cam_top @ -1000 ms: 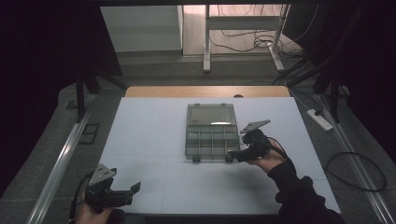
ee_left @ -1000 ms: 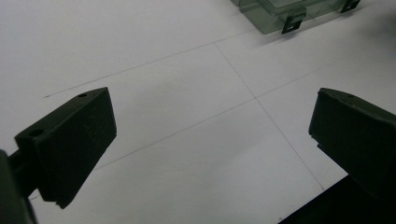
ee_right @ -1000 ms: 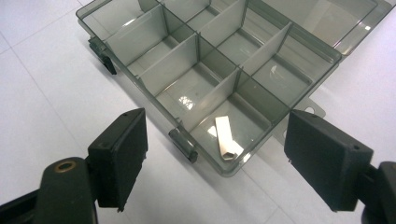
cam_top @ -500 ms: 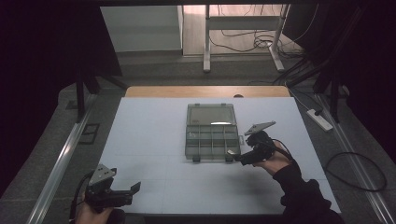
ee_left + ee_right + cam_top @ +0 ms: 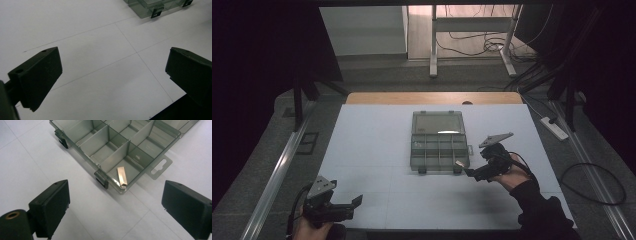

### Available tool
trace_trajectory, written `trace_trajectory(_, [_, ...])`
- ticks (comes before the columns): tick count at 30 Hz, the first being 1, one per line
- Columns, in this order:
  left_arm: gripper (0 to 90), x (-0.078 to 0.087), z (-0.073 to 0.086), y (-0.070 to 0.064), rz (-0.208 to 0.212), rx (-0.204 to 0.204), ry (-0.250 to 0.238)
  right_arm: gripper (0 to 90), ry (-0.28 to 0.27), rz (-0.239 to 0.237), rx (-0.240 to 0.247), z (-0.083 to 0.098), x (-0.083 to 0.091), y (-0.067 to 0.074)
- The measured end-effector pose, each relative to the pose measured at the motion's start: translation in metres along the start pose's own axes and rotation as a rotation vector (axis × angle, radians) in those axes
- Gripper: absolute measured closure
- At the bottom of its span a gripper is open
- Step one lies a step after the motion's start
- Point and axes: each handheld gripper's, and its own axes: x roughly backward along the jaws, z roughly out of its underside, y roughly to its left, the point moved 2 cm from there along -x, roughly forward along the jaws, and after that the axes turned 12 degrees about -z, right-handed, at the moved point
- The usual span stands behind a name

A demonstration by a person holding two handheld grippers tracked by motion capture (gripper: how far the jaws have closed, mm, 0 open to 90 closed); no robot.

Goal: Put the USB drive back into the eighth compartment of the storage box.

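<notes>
A clear divided box (image 5: pixel 440 141) is seen open at the middle of the white table (image 5: pixel 362 145), a small metal strip (image 5: pixel 122 176) lying in its near right corner compartment. The right gripper (image 5: pixel 473 172) is held spread just beside it; the left gripper (image 5: pixel 354 201), also spread, is held well apart near the table's edge.

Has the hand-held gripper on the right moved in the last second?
Yes. The right hand-held gripper has drawn back toward the person, away from the organizer box.
</notes>
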Motion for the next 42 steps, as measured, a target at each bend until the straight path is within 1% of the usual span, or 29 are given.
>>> trace_trajectory(7, [0.7,0.0,0.0,0.0,0.001,0.0,0.0,4.0,0.004,-0.002,-0.006,0.007,0.005,0.0])
trace_trajectory(15, [0.7,0.0,0.0,0.0,0.0,-0.001,0.0,1.3,-0.012,-0.002,-0.015,0.015,0.013,0.0])
trace_trajectory(18, [0.7,0.0,0.0,0.0,-0.001,-0.002,0.001,0.7,-0.018,0.004,-0.017,0.019,0.017,-0.001])
trace_trajectory(23, [0.7,0.0,0.0,0.0,-0.001,-0.001,0.0,0.0,-0.028,0.023,-0.035,0.027,0.024,-0.002])
trace_trajectory(30, [0.7,0.0,0.0,-0.001,-0.002,-0.001,0.001,0.0,-0.04,0.04,-0.038,0.042,0.034,-0.003])
trace_trajectory(42, [0.7,0.0,0.0,0.0,-0.002,-0.001,0.002,0.0,-0.084,0.082,-0.067,0.067,0.056,-0.004])
